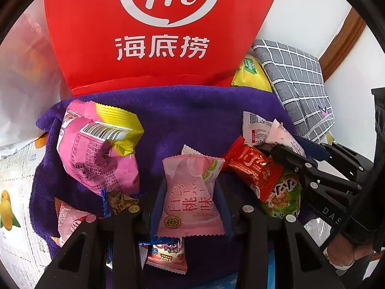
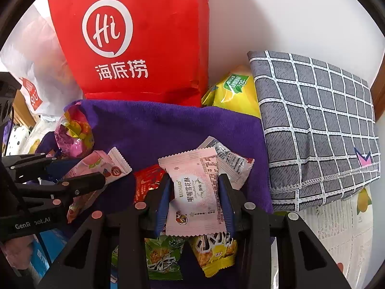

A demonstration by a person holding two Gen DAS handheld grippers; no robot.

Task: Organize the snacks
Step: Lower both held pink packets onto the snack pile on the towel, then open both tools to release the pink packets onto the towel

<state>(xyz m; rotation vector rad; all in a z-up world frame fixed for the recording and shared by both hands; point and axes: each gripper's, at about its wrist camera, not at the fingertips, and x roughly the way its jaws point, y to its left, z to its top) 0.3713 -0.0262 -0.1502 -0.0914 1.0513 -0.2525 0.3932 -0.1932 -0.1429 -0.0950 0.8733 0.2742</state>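
Note:
My left gripper (image 1: 190,187) is shut on a pink peach-flavour snack packet (image 1: 190,207), held upright over a purple towel (image 1: 187,115). My right gripper (image 2: 195,178) is shut on a pale pink snack packet (image 2: 195,200) above the same towel (image 2: 168,130). Each wrist view shows the other gripper from the side: the right one (image 1: 286,143) at the right with its pale packet (image 1: 284,136), the left one (image 2: 89,169) at the left with the peach packet (image 2: 98,165). Loose snacks lie on the towel: a big pink bag (image 1: 96,154), a red packet (image 1: 255,168), a green packet (image 1: 286,197).
A red paper bag (image 1: 156,36) with white lettering stands behind the towel against a white wall. To its right lie a yellow pack (image 2: 233,89) and a grey checked cushion (image 2: 317,125). A white plastic bag (image 2: 36,55) sits at the left. A fruit-print tablecloth (image 1: 14,192) shows around the towel.

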